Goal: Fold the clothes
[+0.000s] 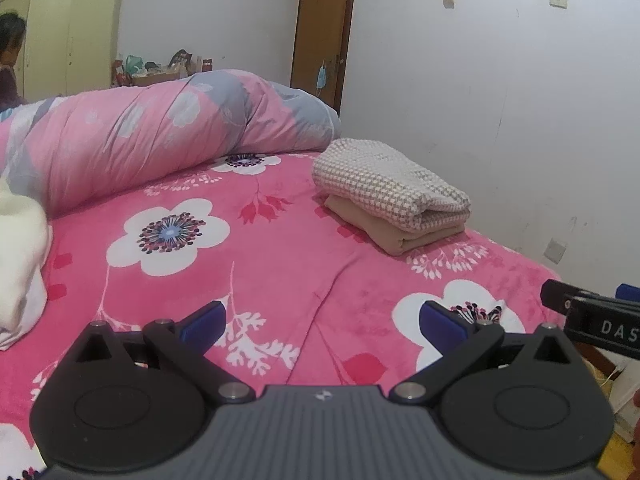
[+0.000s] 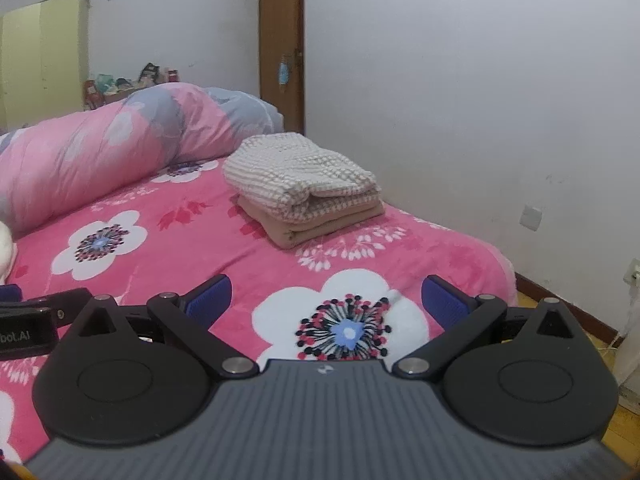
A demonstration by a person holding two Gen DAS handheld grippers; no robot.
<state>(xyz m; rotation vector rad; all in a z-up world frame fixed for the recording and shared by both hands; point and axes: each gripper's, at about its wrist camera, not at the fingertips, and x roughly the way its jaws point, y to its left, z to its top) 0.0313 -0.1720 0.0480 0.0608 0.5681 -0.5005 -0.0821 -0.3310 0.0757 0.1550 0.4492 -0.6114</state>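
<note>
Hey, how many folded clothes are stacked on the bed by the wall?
2. A checked knit garment lies on top of a tan folded garment, near the wall. A white cloth at the left edge is only partly in view, so more may be hidden.

Two folded garments point(image 2: 304, 188) are stacked, one cream cloth point(image 1: 20, 264) lies apart, and one rolled quilt point(image 1: 152, 136).

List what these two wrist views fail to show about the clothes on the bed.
- White garment: cut off by the left edge of the left wrist view; only a sliver shows in the right wrist view, so its shape and fold state are unclear.
- Tan garment: mostly covered by the checked garment stacked on it in both views.
- Bed near edge: hidden behind the open left gripper and open right gripper.
</note>
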